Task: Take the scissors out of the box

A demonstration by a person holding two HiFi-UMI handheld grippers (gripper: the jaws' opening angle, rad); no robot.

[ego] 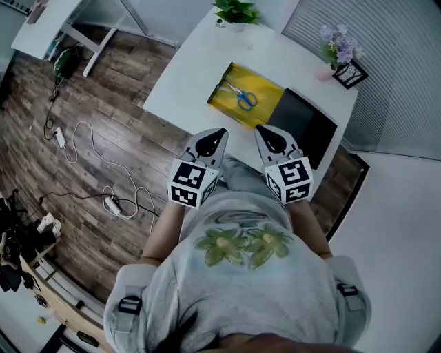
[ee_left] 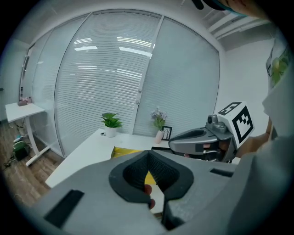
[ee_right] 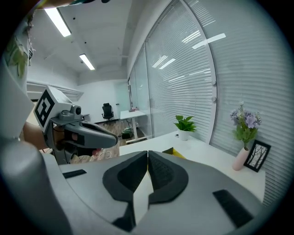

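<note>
Blue-handled scissors [ego: 242,98] lie inside an open yellow box [ego: 262,88] on the white table [ego: 180,83]. Both grippers hover at the table's near edge, short of the box. My left gripper [ego: 219,132] is shut and holds nothing, its tips meeting in its own view [ee_left: 148,155]. My right gripper [ego: 260,129] is shut and empty too [ee_right: 147,153]. A corner of the yellow box [ee_left: 125,150] shows beyond the left jaws and another corner [ee_right: 178,153] beyond the right jaws. The scissors are hidden in both gripper views.
A black lid [ego: 303,120] lies right of the box. A potted plant [ego: 236,12] stands at the table's far edge, a vase of flowers [ego: 337,48] and a small frame [ego: 350,74] at its far right corner. Cables and a power strip [ego: 110,204] lie on the wooden floor, left.
</note>
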